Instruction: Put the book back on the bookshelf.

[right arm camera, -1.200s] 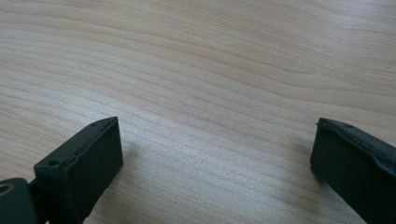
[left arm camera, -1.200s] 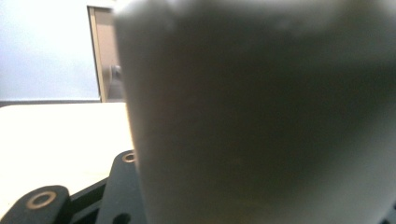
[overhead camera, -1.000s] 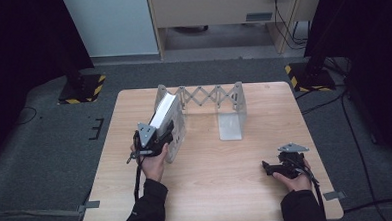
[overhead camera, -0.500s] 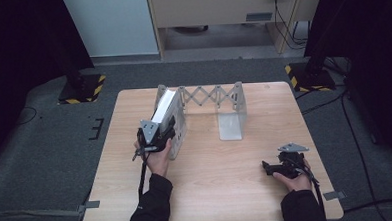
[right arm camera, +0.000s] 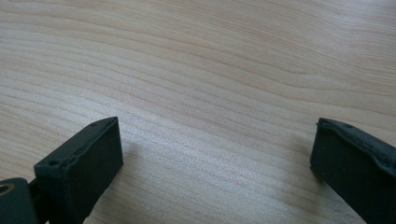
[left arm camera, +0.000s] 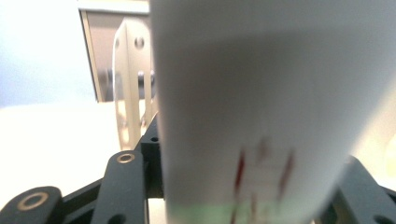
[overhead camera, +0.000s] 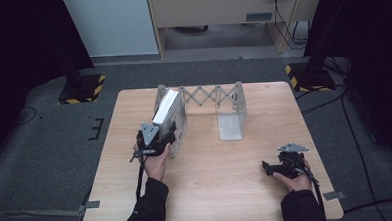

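Note:
A thick white book [overhead camera: 166, 108] leans, tilted, against the left end plate of a metal accordion book rack [overhead camera: 211, 96] at the back of the wooden table [overhead camera: 212, 190]. My left gripper [overhead camera: 171, 134] is at the book's near lower edge. In the left gripper view the book [left arm camera: 261, 93] spans the gap from one black jaw to the other, and both pads still lie against it. The jaws have just been opening a little, with the book between them. My right gripper [overhead camera: 265, 167] rests low on the table at the front right, open [right arm camera: 215, 163], with only bare wood between its fingers.
The rack's right end plate [overhead camera: 232, 121] stands upright with its foot flat on the table, and nothing is between it and the book. The left end plate [left arm camera: 133, 93] rises just left of the book. Dark floor, striped stand feet and a cabinet surround the table.
The left hand has edged slightly toward the rack with the book. The right hand has kept still.

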### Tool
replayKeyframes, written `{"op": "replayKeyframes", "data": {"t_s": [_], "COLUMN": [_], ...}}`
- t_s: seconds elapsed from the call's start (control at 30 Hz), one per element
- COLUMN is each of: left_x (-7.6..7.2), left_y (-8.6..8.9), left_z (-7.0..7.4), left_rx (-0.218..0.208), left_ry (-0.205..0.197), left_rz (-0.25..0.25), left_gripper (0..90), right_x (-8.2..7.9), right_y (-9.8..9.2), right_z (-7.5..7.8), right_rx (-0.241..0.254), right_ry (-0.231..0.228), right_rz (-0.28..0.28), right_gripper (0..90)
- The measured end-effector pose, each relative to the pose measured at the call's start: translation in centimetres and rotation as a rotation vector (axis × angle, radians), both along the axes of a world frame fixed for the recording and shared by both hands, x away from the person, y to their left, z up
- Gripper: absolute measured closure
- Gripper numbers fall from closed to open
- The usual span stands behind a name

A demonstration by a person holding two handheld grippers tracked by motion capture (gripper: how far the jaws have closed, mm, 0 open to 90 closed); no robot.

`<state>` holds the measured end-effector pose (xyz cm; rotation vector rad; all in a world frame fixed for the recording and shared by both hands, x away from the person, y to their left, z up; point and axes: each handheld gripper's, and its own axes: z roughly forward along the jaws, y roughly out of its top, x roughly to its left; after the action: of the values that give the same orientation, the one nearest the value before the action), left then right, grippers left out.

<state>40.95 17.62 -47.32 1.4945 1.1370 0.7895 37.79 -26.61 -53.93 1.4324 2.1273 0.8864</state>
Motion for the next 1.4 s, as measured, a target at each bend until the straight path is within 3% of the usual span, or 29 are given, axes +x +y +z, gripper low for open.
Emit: {"op": "replayKeyframes", "data": {"t_s": [0.17, 0.4, 0.53, 0.67, 0.8, 0.93, 1.1, 1.27, 1.4], "left_x": [0.1, -0.1, -0.5, -1.2, -1.3, -0.6, 1.0, 1.9, 2.4], "left_y": [0.3, 0.3, 0.9, 1.5, 1.1, 0.4, -0.2, -0.9, -1.3], "left_z": [-1.0, -1.0, -0.7, -0.9, -1.2, -1.5, -1.3, -1.3, -1.4], "left_rx": [-0.007, 0.016, 0.035, 0.044, 0.055, 0.052, 0.023, 0.037, 0.015], "left_ry": [0.043, 0.034, 0.042, 0.026, -0.005, -0.032, -0.016, -0.014, -0.013], "left_rz": [-0.026, 0.003, -0.015, -0.002, 0.027, 0.043, 0.074, 0.06, 0.06], "left_gripper": [47.1, 51.6, 51.9, 52.0, 52.0, 52.0, 51.8, 51.5, 50.5], "right_x": [0.0, 0.0, 0.0, 0.1, 0.2, 0.2, 0.2, 0.2, 0.2], "right_y": [0.0, 0.0, 0.0, 0.1, 0.2, 0.2, 0.2, 0.2, 0.2], "right_z": [0.0, 0.0, 0.0, 0.0, 0.0, 0.0, 0.0, 0.0, 0.0], "right_rx": [-0.002, -0.001, 0.001, 0.002, 0.002, 0.002, 0.002, 0.003, 0.002], "right_ry": [-0.002, 0.0, 0.0, 0.001, 0.001, 0.001, 0.001, 0.001, 0.0], "right_rz": [0.001, 0.001, -0.001, 0.0, -0.001, -0.001, -0.001, -0.002, -0.001], "right_gripper": [2.8, 2.7, 2.7, 2.7, 2.7, 2.7, 2.7, 2.7, 2.7]}}
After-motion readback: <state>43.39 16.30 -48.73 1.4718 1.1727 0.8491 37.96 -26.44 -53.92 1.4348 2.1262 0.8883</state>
